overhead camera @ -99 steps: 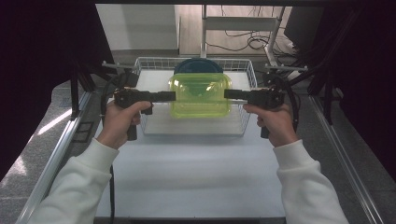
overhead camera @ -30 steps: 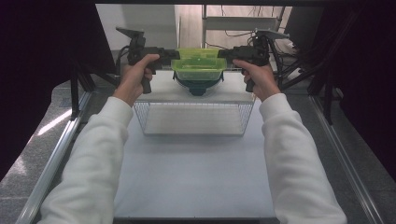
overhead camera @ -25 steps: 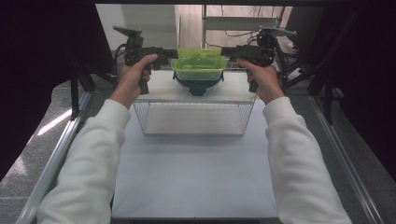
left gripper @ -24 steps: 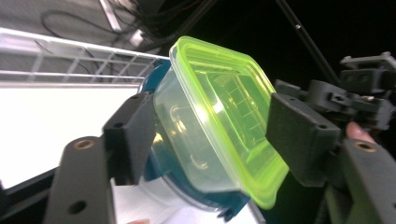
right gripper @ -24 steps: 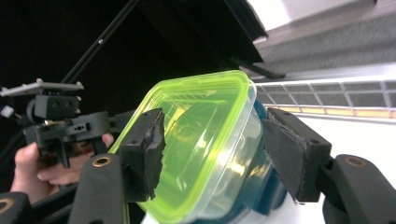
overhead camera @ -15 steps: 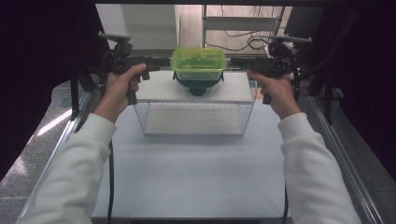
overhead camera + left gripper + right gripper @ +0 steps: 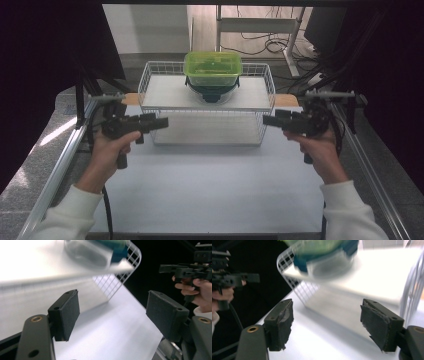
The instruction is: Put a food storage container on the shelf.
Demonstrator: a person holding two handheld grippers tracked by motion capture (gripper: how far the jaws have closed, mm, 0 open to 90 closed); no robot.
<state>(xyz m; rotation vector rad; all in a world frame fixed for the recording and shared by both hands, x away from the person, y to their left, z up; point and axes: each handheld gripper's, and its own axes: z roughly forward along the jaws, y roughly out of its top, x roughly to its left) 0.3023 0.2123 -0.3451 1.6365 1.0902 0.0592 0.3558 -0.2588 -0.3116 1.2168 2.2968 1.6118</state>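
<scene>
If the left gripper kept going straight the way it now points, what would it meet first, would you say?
Probably the wire basket: the left gripper, jaws open and empty, points across the table at the basket's near corner. Depth is unclear; it might pass just in front.

Left tongs over the white table

The black padded left tongs (image 7: 112, 312) have just been opening, nothing between them; beyond, a blurred white wire basket (image 7: 117, 277) (teal-edged container (image 7: 110, 250) on top) and the right tongs (image 7: 175, 268).

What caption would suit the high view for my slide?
Translucent green lidded plastic container stacked on a dark teal bowl in a white wire basket; both open grippers, left and right, flank it.
</scene>
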